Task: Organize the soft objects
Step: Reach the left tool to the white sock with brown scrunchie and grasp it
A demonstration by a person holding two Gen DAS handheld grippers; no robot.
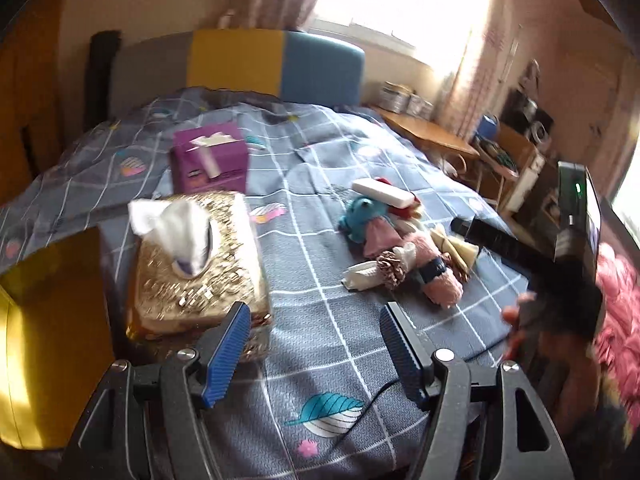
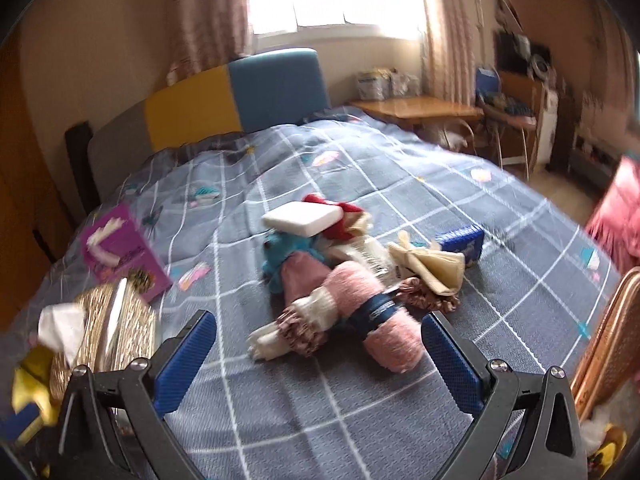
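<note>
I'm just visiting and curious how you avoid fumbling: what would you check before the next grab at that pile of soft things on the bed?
1. Right gripper open and empty: ok, jaws spread wide.
2. Left gripper open and empty: ok.
3. Pink fuzzy roll lined up ahead of the right gripper: ok, though not yet between the fingers.
4. Roll free of its neighbours: not ok, a frilly scrunchie and white cloth lie against it.
5. White block stable atop the pile: cannot tell.
6. Gold tissue box clear of the left gripper: cannot tell, very near one finger.
</note>
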